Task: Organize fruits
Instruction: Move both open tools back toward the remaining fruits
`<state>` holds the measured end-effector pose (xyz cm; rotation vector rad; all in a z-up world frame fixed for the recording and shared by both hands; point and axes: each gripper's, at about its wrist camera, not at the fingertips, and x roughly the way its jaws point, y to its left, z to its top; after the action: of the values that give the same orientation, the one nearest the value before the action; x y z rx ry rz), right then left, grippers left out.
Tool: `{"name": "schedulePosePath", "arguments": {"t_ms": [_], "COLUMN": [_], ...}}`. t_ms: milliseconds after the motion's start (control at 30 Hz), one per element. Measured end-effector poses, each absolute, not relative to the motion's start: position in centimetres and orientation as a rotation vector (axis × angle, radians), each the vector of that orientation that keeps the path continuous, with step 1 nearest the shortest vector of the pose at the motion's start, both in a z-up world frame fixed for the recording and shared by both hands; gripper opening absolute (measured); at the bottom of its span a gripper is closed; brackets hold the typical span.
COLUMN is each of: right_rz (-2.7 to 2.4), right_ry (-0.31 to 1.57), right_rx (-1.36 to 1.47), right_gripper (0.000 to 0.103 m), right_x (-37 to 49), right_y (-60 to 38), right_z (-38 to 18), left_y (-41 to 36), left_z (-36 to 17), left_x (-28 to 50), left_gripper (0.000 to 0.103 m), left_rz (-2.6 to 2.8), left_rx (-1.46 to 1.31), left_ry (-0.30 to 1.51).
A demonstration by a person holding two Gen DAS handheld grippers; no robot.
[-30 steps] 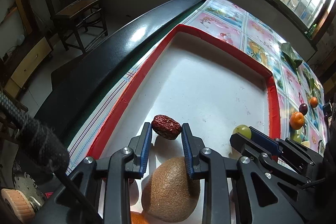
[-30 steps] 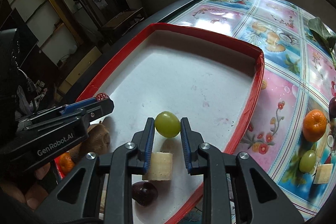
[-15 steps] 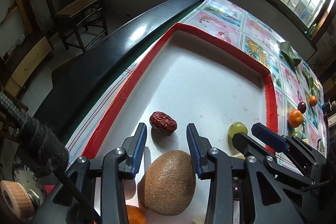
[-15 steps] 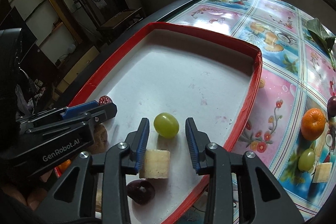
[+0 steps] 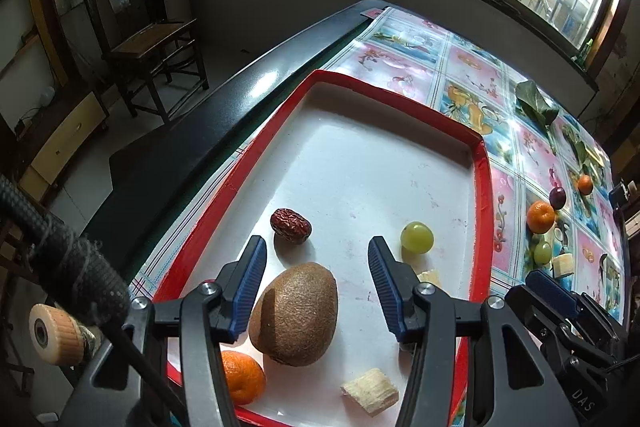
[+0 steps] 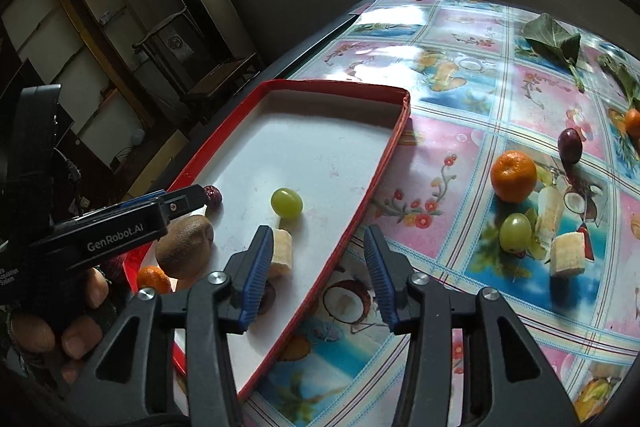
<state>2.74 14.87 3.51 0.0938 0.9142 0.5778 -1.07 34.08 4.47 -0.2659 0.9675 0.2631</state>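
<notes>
**A:** Loose fruit, where?

**B:** On the table (image 6: 440,131), right of the red tray (image 6: 360,215): table orange (image 6: 513,175), table grape (image 6: 516,231) just below it, table banana piece (image 6: 567,254) beside that, purple grape (image 6: 570,145) farther back. All well apart from the right gripper (image 6: 317,239), up and to the right of its tips in the right wrist view.

**B:** Right gripper astride the tray's right rim, jaws opening, only rim and tablecloth between the pads. Left gripper (image 5: 316,247) above the tray floor, jaws opening too, holding nothing. Kiwi (image 5: 294,313) low between its fingers, apart from both pads. Red date (image 5: 291,225) just ahead of them.

**A:** Nearer hand for the loose fruit?

**B:** Judged the right, with the left gripper on the tray's far side from it.

**A:** Long axis?

**B:** Table grape roughly upright in the picture, so probably little wrist roll needed. Table orange round, no axis to speak of.

**A:** Already in the tray?

**B:** Tray grape (image 6: 286,202) and tray banana piece (image 6: 282,251) near the right rim, plus kiwi and date.

**A:** Hard to make out?

**B:** Dark fruit (image 6: 269,301) mostly hidden behind the right gripper's left finger. Date half covered by the left gripper in the right wrist view.
</notes>
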Motion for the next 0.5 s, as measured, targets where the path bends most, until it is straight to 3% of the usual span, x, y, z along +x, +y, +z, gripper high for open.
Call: {"name": "schedulePosePath", "arguments": {"t_ms": [500], "right_rz": [0.39], "right_ry": [0.921], "right_rx": [0.221], "right_gripper": [0.051], "right_x": [-1.3], "right_y": [3.9], "right_z": [2.0], "left_y": [28.4], "left_z": [5.6], "left_x": [-2.3], "left_gripper": [0.06], "left_rz": [0.132], "left_rx": [-0.228], "left_ry": [0.964]}}
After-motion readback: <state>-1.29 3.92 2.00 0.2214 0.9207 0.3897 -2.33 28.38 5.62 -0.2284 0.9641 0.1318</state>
